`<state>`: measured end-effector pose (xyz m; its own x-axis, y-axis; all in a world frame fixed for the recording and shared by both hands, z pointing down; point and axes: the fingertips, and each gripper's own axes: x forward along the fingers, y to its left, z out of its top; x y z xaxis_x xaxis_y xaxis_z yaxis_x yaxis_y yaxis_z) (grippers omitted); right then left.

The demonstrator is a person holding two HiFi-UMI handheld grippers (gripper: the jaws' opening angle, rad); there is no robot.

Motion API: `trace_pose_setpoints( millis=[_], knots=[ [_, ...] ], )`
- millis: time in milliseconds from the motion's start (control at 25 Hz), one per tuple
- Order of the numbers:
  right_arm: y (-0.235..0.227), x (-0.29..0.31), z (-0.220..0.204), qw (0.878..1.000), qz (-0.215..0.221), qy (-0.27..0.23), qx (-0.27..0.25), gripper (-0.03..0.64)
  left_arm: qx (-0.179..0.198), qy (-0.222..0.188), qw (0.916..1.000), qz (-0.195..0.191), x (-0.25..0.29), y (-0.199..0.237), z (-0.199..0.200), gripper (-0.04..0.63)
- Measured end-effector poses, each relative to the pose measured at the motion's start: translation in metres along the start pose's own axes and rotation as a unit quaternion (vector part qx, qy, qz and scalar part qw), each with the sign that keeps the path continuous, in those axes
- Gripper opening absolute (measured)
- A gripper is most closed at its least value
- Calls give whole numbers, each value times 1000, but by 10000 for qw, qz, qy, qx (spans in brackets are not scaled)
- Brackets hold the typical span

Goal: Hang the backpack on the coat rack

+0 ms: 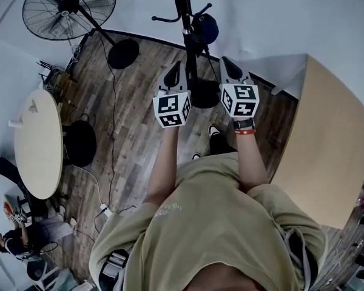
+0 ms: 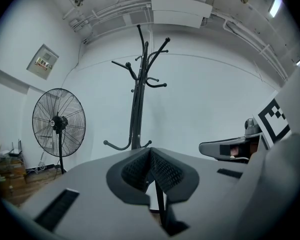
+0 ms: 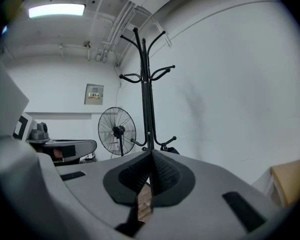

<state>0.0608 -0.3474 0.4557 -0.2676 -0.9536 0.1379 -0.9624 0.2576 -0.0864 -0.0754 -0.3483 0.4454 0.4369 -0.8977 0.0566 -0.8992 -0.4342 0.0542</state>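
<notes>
Left gripper (image 1: 173, 73) and right gripper (image 1: 229, 67) held roughly level before coat rack (image 1: 185, 17), one each side of pole, apart from it. Jaws of both pressed together, nothing clamped between. Dark blue backpack (image 1: 205, 28) seen just right of rack pole, low down by lower hook; strap on hook not made out. Standing fan (image 1: 68, 8) placed left of rack, well apart.
</notes>
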Motion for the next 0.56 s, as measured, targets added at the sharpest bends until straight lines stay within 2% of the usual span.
trace_pose_setpoints(
  millis=[120, 320, 560],
  knots=[
    [-4, -5, 1, 10000, 7, -31, -19, 15, -6, 3, 10000, 24, -2, 2, 0, 25],
    [-23, -10, -2, 9988, -83, -67, -473, 15, -19, 50, 10000, 68, 3, 7, -4, 25],
    [-52, -7, -3, 9995, -204, -79, -217, 15, 139, 150, 9997, 119, 12, 12, -12, 25]
  ],
)
